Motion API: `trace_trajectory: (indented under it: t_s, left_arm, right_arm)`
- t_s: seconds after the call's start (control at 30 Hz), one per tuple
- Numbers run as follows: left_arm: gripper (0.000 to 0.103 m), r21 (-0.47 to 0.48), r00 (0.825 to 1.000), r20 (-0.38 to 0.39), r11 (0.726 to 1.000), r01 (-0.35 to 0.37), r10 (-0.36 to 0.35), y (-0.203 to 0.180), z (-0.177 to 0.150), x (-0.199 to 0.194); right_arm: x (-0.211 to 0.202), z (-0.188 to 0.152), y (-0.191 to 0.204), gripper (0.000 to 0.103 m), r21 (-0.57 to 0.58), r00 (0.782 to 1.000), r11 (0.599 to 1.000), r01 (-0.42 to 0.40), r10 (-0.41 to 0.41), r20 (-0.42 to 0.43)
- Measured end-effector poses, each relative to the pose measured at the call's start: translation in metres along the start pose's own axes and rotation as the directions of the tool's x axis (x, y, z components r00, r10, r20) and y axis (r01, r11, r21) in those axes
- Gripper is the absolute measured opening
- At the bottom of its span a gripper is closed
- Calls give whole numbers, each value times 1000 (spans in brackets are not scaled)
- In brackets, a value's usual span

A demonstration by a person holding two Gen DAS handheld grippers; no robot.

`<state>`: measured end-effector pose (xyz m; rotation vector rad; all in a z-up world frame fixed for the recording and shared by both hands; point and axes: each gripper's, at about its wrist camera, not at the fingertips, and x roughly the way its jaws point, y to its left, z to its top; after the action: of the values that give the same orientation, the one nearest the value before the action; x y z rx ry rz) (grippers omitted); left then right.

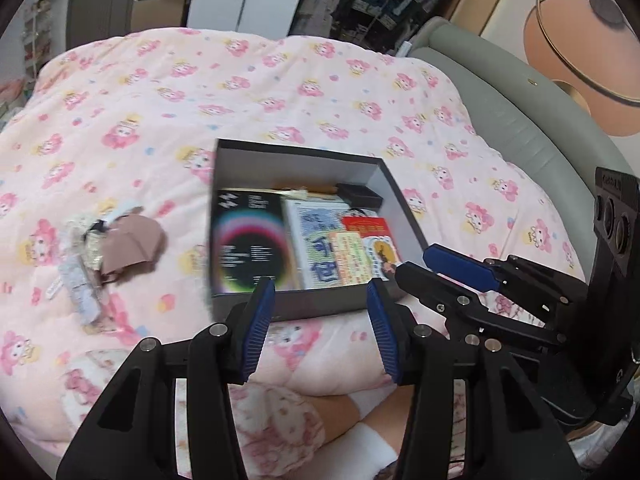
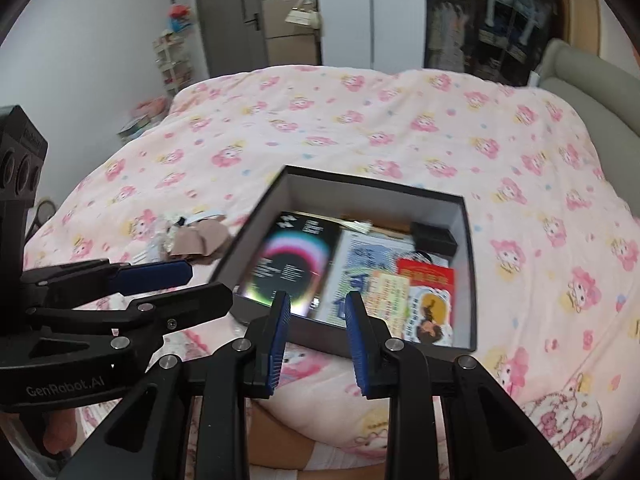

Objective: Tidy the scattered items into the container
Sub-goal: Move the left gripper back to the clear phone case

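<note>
- My left claw (image 1: 320, 308) is spread with nothing between its pads, hanging above the near wall of the box (image 1: 280, 306).
- My right claw (image 2: 318, 320) is parted more narrowly, also bare, beside the left one.
- The box lies just ahead of both claws on the bed (image 1: 160, 100), already stocked with booklets and cards, laid flat so they fit.
- The leftover pile (image 1: 116, 248) lies ahead-left of my left claw, likely my next target.
</note>
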<state>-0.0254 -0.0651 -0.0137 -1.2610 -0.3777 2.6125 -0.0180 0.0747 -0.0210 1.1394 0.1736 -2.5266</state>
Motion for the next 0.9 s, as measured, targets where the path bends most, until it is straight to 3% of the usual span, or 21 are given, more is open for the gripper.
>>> trace_trajectory:
  t_s: [0.47,0.6,0.9]
  left_arm:
    - [48,-134,993,66,987,-84,93,84,-13,-50]
    - [48,-164,985,66,976,-144,156,105,-19,-58]
    - [48,-249,974,68,949,-192,215,154,-26,-60]
  right_arm:
    - [15,28,90,25,-168,997,983,-72,74,10]
    - [28,32,114,25,-197,993,974,-115,115,-9]
    - [61,39,152,25,-204,977,956,-209,196,-80]
